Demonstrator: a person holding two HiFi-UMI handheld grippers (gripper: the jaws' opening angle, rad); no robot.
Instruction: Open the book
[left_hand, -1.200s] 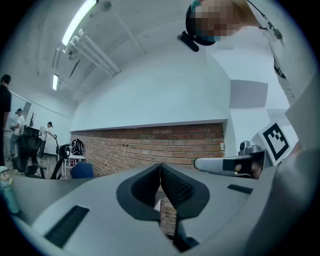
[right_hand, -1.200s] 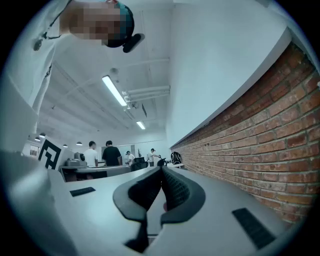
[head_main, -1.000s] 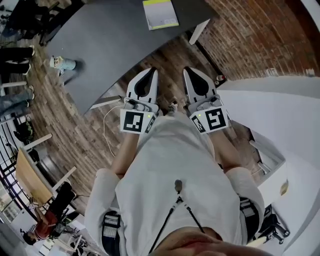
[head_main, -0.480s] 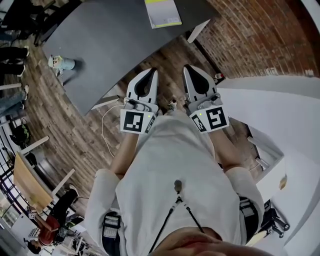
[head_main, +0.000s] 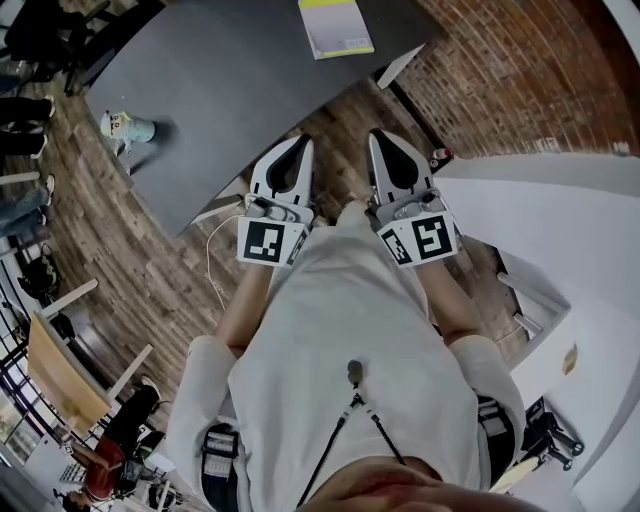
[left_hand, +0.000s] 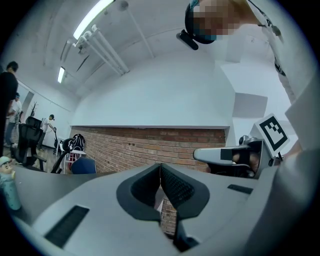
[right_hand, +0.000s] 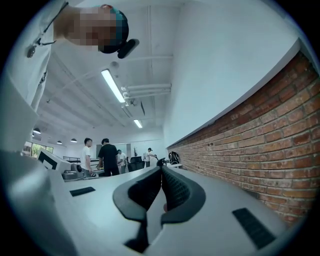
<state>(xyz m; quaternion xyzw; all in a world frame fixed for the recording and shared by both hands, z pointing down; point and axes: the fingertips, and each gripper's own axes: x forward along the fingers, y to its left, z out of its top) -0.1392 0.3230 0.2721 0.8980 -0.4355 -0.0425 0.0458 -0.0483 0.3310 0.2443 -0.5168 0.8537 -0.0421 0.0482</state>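
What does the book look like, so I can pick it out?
Find the dark grey table in the head view's upper half. The book lies flat and closed at its far end, by the picture's top edge. It is a pale rectangle with a yellow-green band, unlike the small upright figure at the left edge.

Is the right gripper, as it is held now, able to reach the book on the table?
Probably not yet. The right gripper, jaws shut, hangs over the wooden floor, short of the dark table, and the book lies farther in on it. Nothing stands between them, so a step forward should do.
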